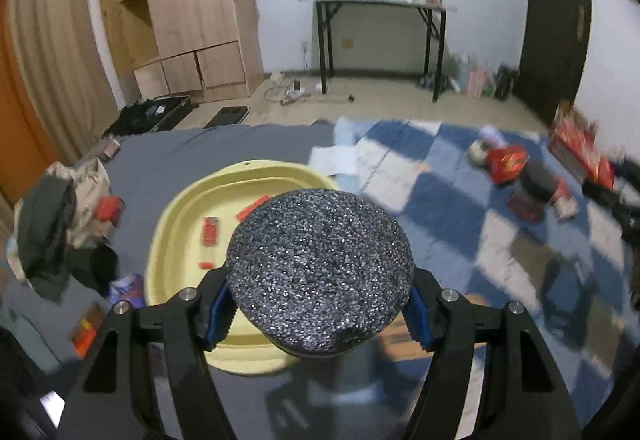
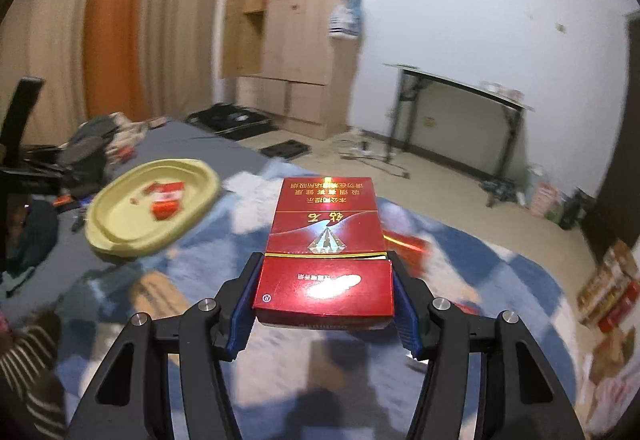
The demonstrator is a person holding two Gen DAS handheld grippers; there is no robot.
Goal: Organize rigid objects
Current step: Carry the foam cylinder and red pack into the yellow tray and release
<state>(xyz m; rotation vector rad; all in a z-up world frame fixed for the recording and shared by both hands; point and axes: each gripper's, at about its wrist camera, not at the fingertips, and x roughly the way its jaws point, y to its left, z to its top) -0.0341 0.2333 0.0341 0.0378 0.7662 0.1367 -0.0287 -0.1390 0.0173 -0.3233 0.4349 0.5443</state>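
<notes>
My left gripper (image 1: 318, 314) is shut on a round dark speckled foam-like disc (image 1: 320, 272) and holds it above the near edge of a yellow tray (image 1: 176, 215). The tray lies on a grey sheet and holds a few small red packs (image 1: 211, 231). My right gripper (image 2: 322, 304) is shut on a red cigarette box (image 2: 326, 244), held flat above the blue-and-white checked blanket (image 2: 480, 264). The yellow tray (image 2: 200, 175) also shows to the left in the right wrist view, with red packs (image 2: 166, 199) in it.
More red boxes and a dark jar (image 1: 536, 179) lie on the checked blanket (image 1: 440, 199) at the right. A pile of clothes (image 1: 60, 224) sits left of the tray. Stacked red boxes (image 2: 612, 288) stand at the right. A wardrobe (image 1: 188, 7) and black-legged table (image 1: 380, 3) stand behind.
</notes>
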